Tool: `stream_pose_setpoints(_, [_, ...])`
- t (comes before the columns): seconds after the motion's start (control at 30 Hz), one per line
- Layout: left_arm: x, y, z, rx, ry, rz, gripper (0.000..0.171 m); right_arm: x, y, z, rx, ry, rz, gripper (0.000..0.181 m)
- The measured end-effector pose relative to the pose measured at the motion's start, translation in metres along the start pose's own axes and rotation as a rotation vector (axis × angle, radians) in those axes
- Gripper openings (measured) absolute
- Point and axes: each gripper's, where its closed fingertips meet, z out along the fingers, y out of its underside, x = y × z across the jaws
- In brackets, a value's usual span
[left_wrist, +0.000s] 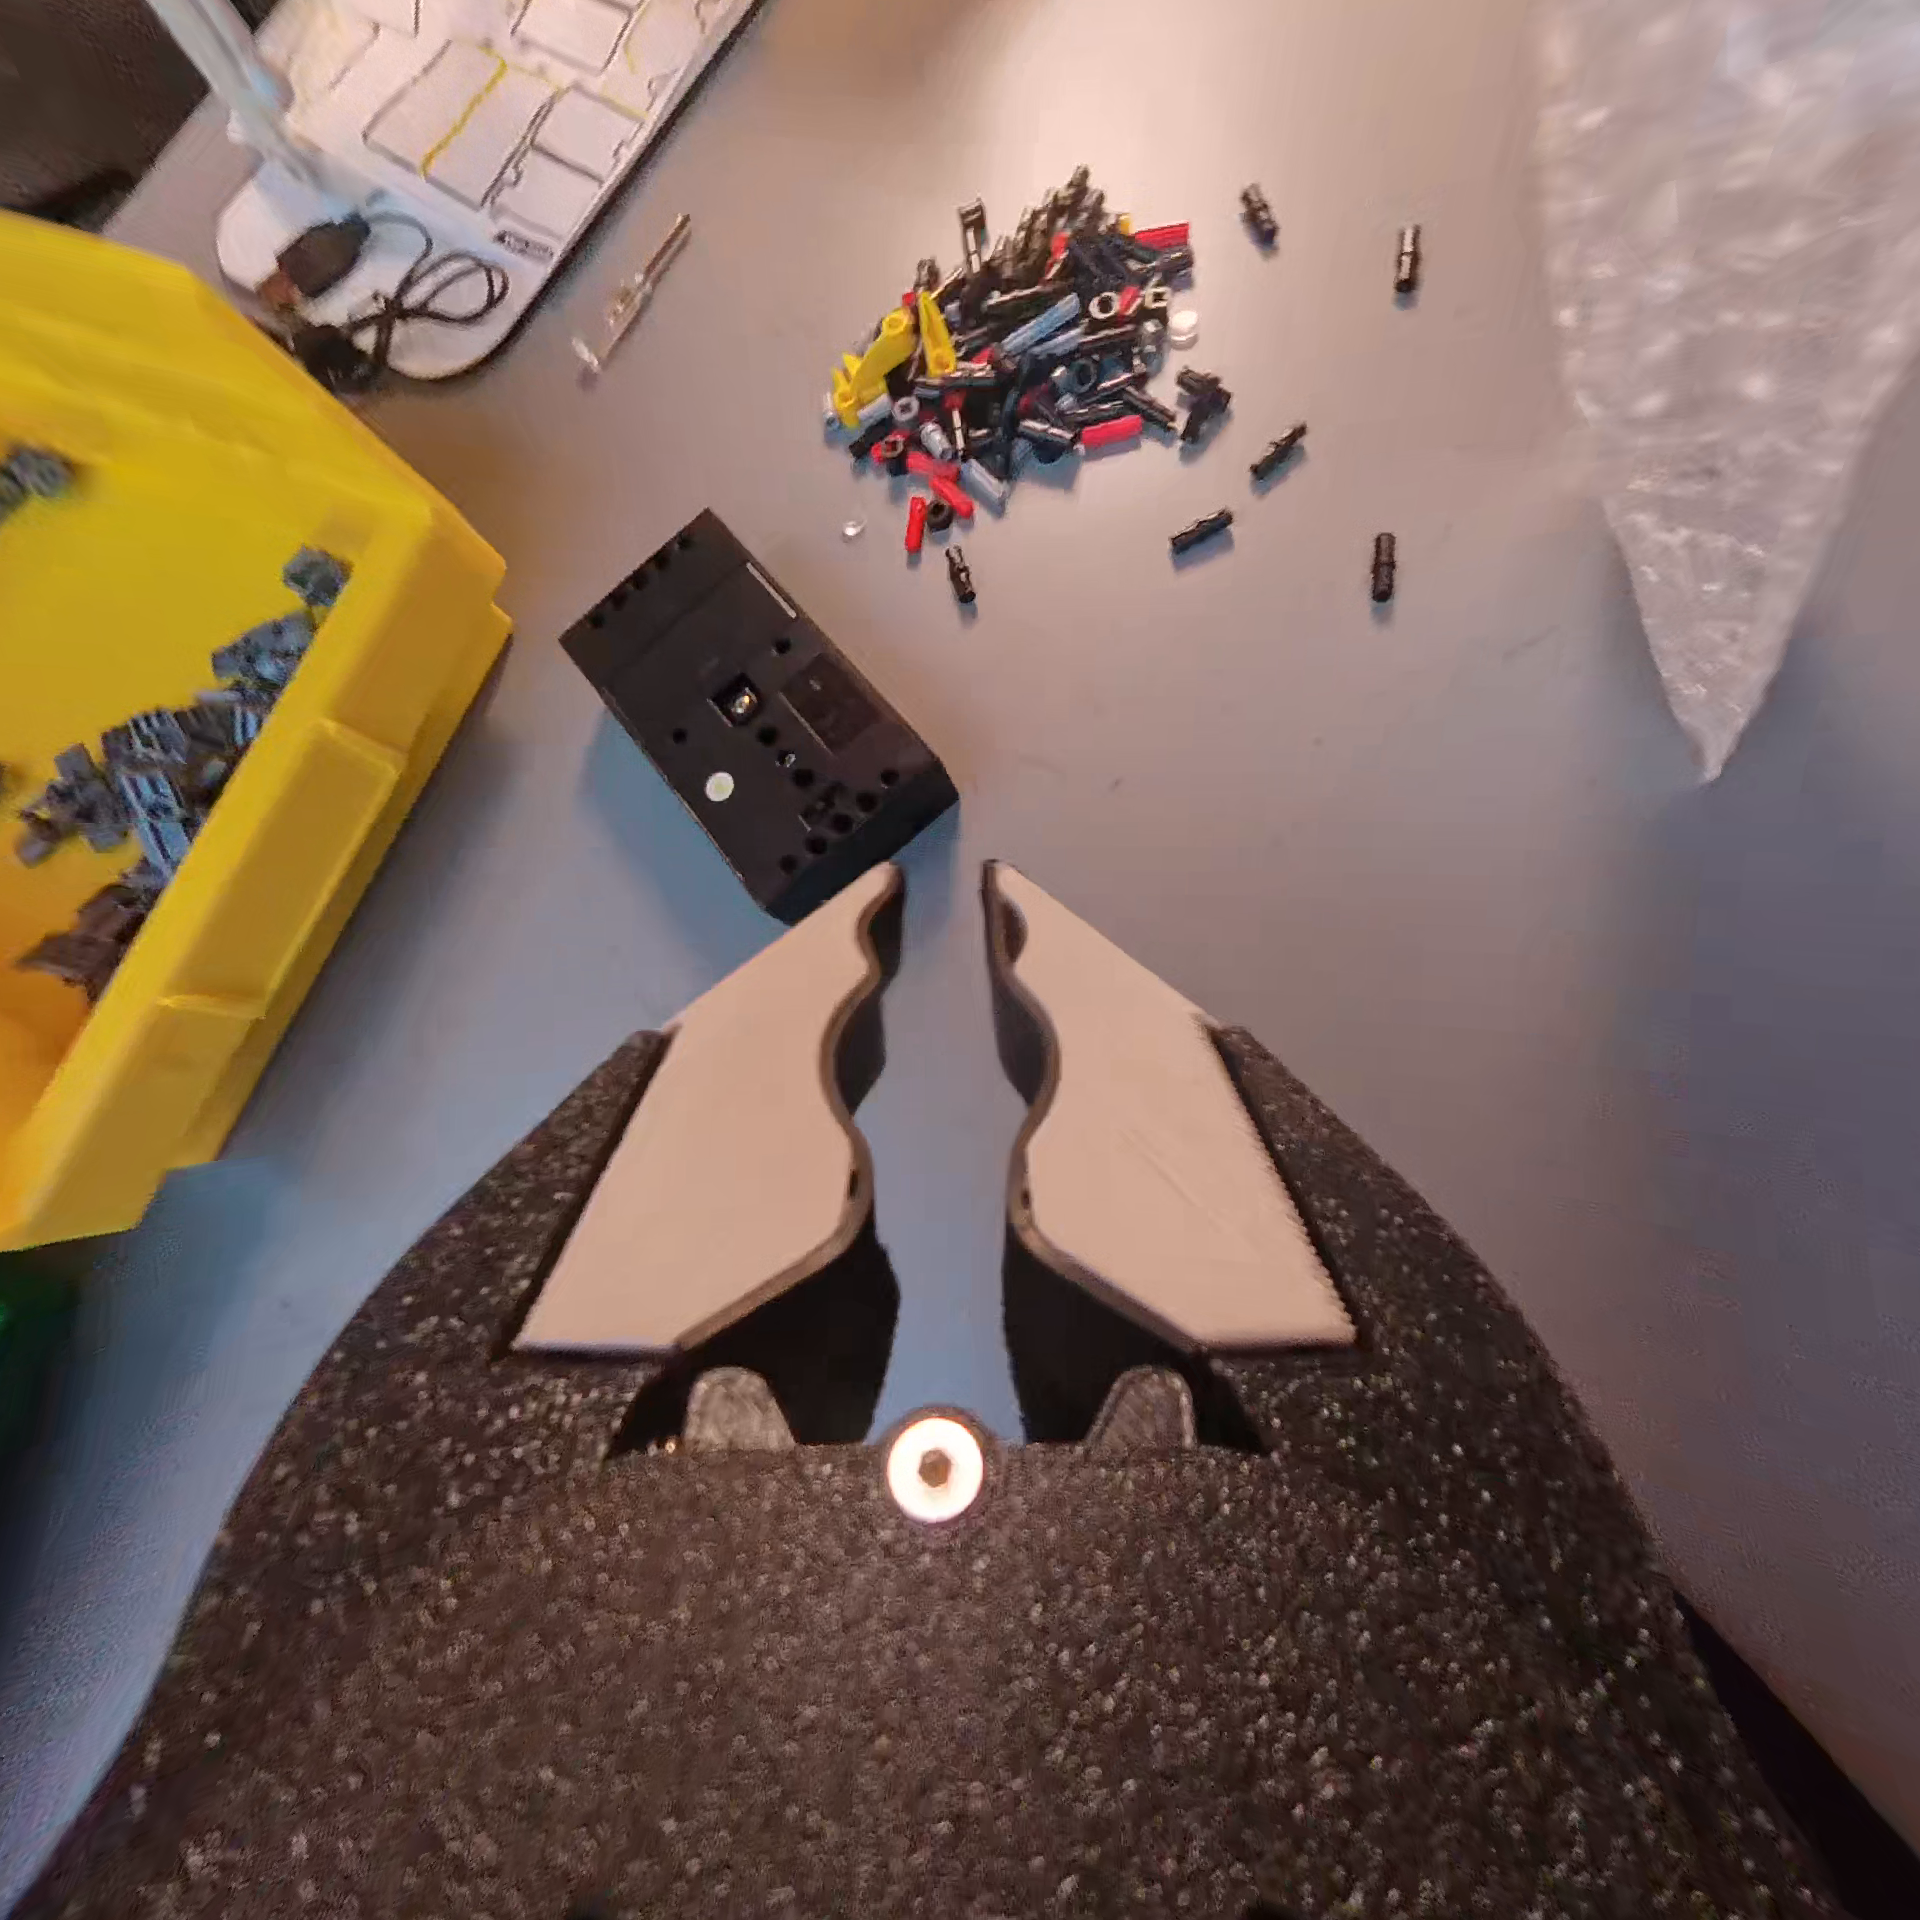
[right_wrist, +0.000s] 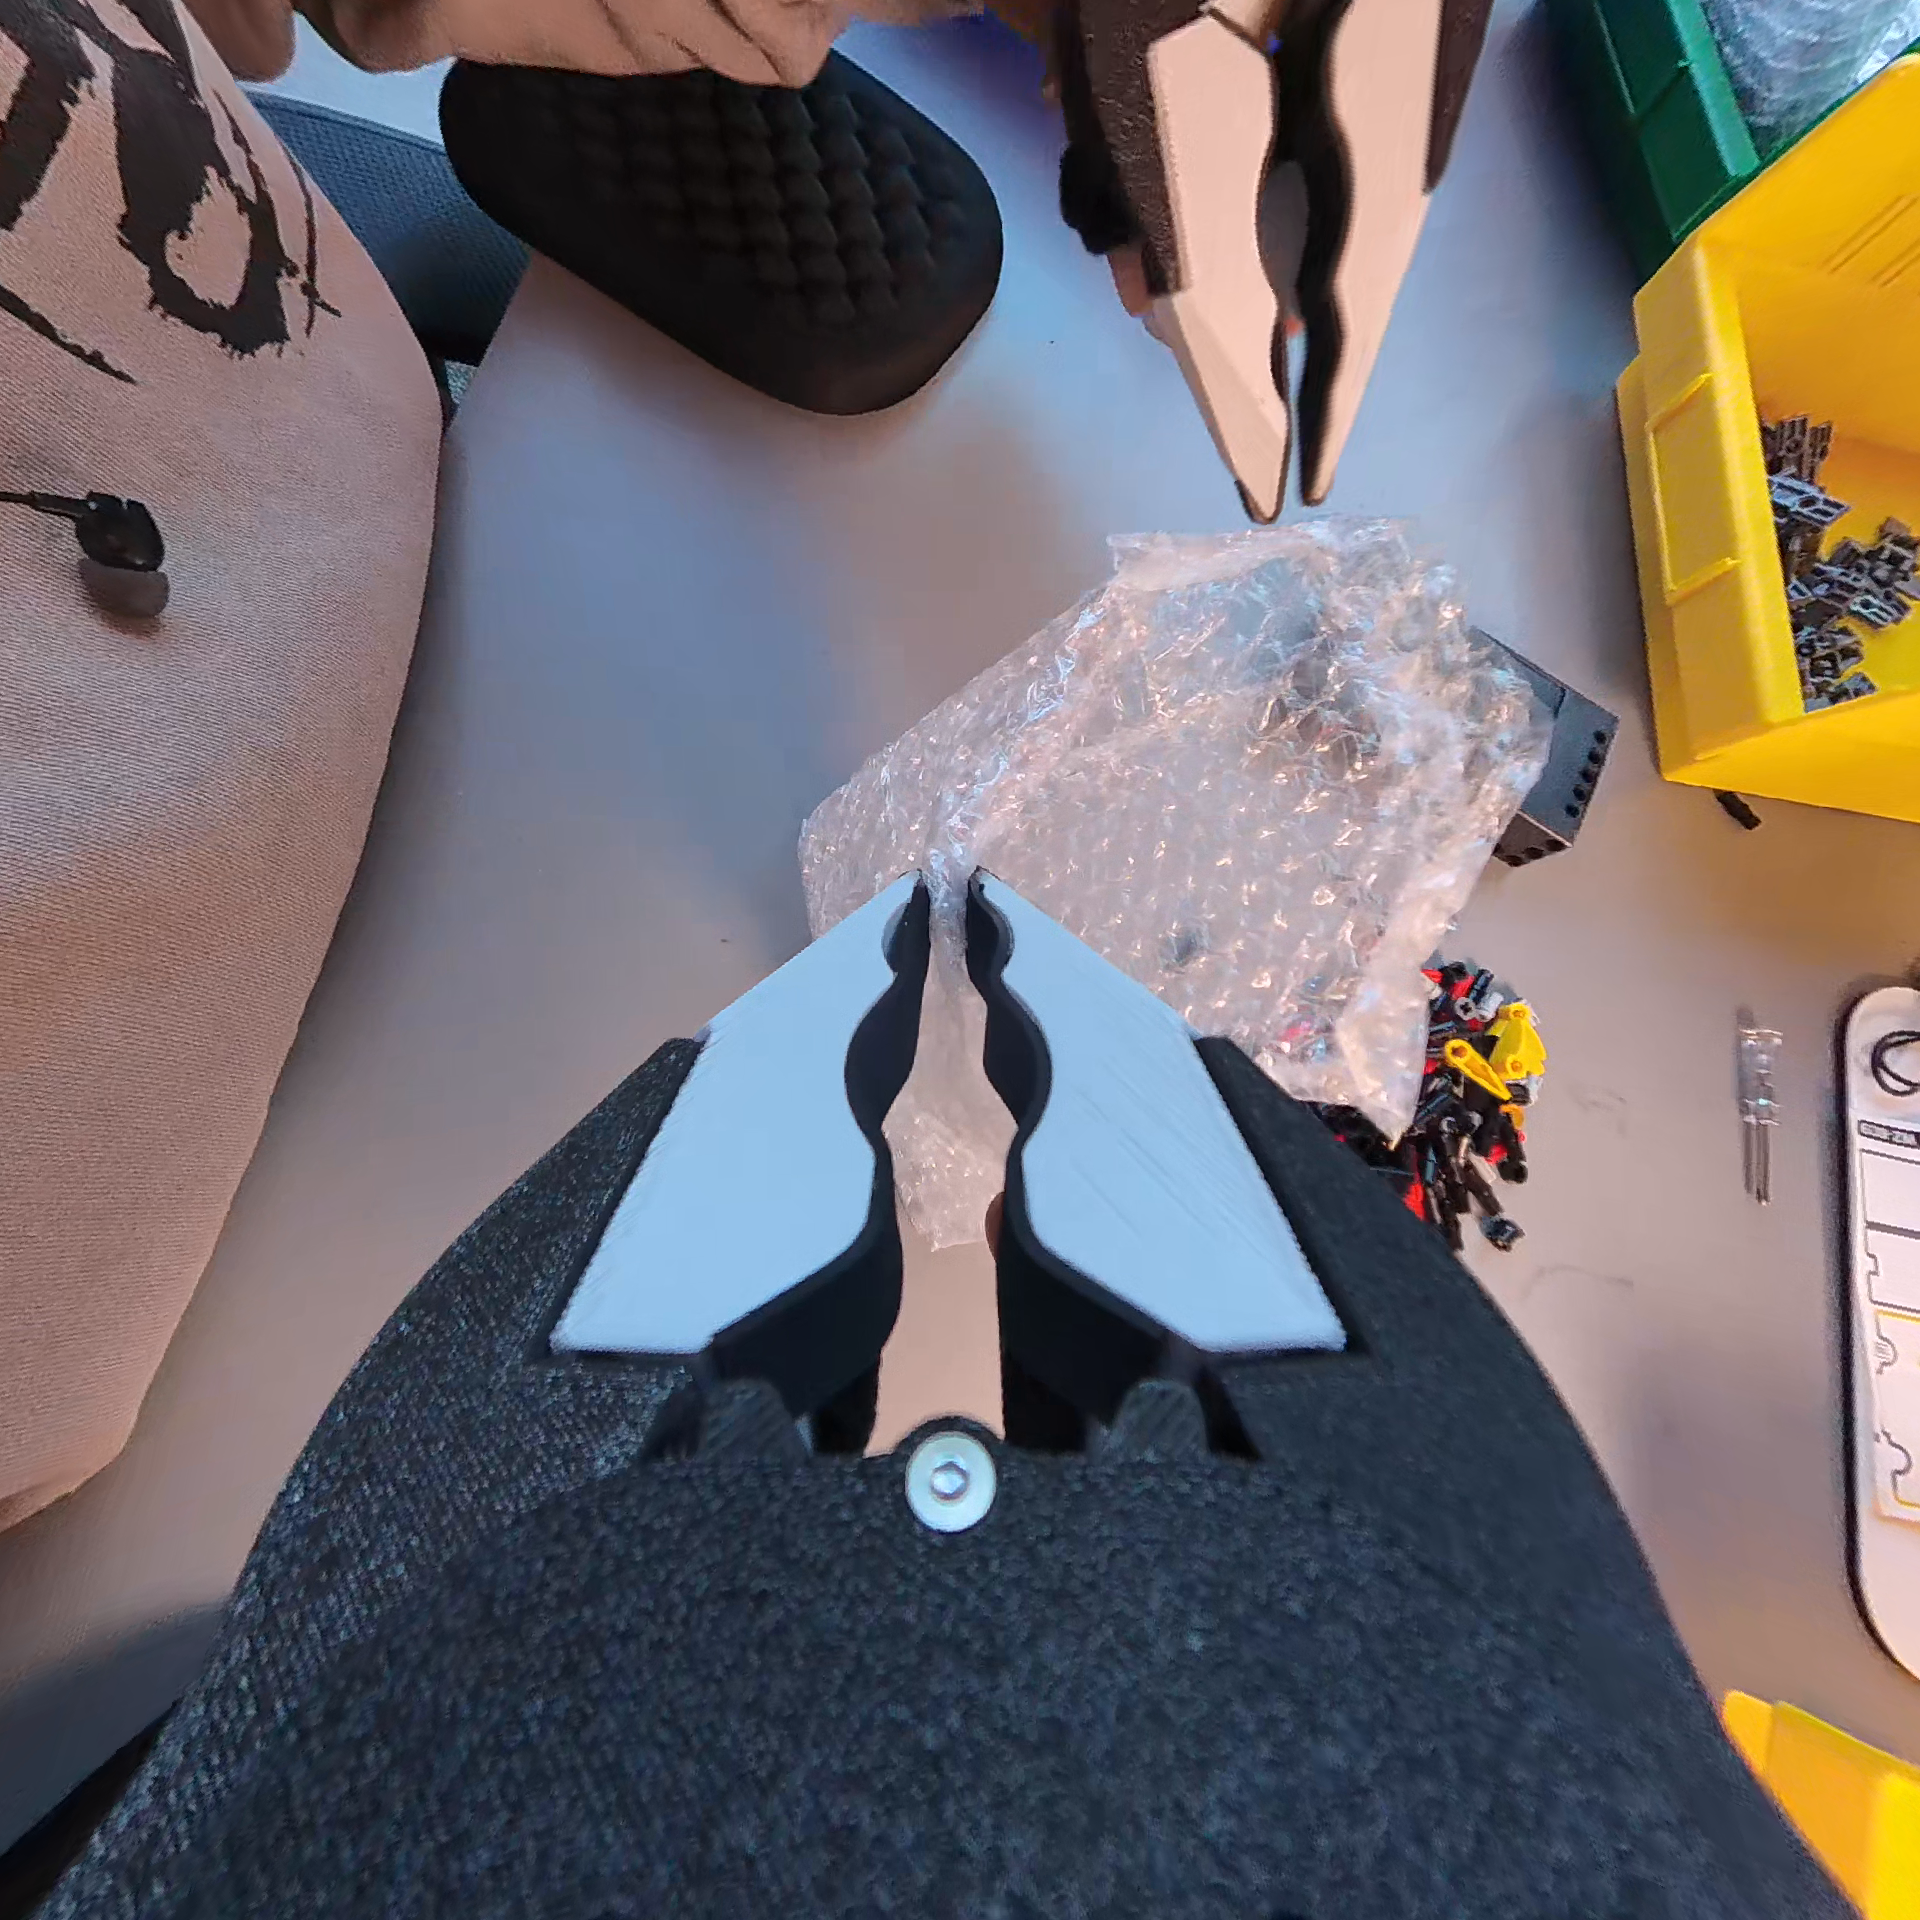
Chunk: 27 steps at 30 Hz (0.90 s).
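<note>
My right gripper (right_wrist: 943, 888) is shut on the near edge of a crumpled sheet of clear bubble wrap (right_wrist: 1195, 790), which drapes over the grey table. The wrap also shows at the right of the left wrist view (left_wrist: 1745, 364). My left gripper (left_wrist: 942, 878) is empty, its fingertips a narrow gap apart, just in front of a black box with holes (left_wrist: 758, 717). It shows in the right wrist view (right_wrist: 1288, 509), just beyond the wrap's far edge. The box (right_wrist: 1558, 748) is partly hidden by the wrap. A pile of small black, red and yellow plastic pins (left_wrist: 1039, 353) lies beyond the box.
A yellow bin (left_wrist: 260, 831) with grey parts stands left of the box; it also shows in the right wrist view (right_wrist: 1704, 582), with a green bin (right_wrist: 1652, 125) behind. A white device with a cable (left_wrist: 416, 156), a metal pin (left_wrist: 634, 296), a black textured pad (right_wrist: 727, 229) and a person's clothing (right_wrist: 187, 727) border the table.
</note>
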Motion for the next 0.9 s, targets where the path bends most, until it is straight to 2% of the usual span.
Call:
stream_pose_setpoints(0.17, [-0.034,-0.005,0.036,0.019,0.002,-0.353,0.085,-0.003,0.001,-0.001,0.0,0.008,0.008,0.005])
stream_pose_setpoints(0.23, [-0.042,-0.005,0.058,-0.017,-0.017,-0.405,0.098,-0.002,0.002,-0.001,0.0,0.016,0.012,0.005])
stream_pose_setpoints(0.3, [-0.045,0.01,0.078,-0.126,-0.021,-0.384,0.099,-0.003,0.003,0.0,0.001,0.023,0.014,0.005])
stream_pose_setpoints(0.33, [-0.043,0.008,0.081,-0.12,0.001,-0.389,0.09,-0.004,0.003,-0.001,0.002,0.026,0.013,0.005])
stream_pose_setpoints(0.37, [-0.042,0.007,0.079,-0.125,0.012,-0.359,0.071,-0.004,0.004,-0.002,0.002,0.029,0.013,0.006])
stream_pose_setpoints(0.4, [-0.041,0.01,0.076,-0.141,0.019,-0.326,0.069,-0.005,0.004,-0.003,0.003,0.033,0.013,0.006])
stream_pose_setpoints(0.5, [-0.033,0.017,0.066,-0.147,0.07,-0.276,0.067,-0.004,0.005,-0.005,0.008,0.04,0.006,0.006])
stream_pose_setpoints(0.6, [-0.025,0.026,0.05,-0.137,0.046,-0.191,0.066,0.0,0.005,-0.002,0.012,0.049,0.007,0.008])
stream_pose_setpoints(0.83, [0.035,0.03,0.007,-0.07,0.13,-0.08,0.065,-0.006,0.003,0.008,0.008,0.011,-0.002,0.009])
stream_pose_setpoints(0.9, [0.044,0.029,-0.001,-0.07,0.092,-0.002,0.065,-0.007,0.002,0.009,0.005,0.006,-0.004,0.009])
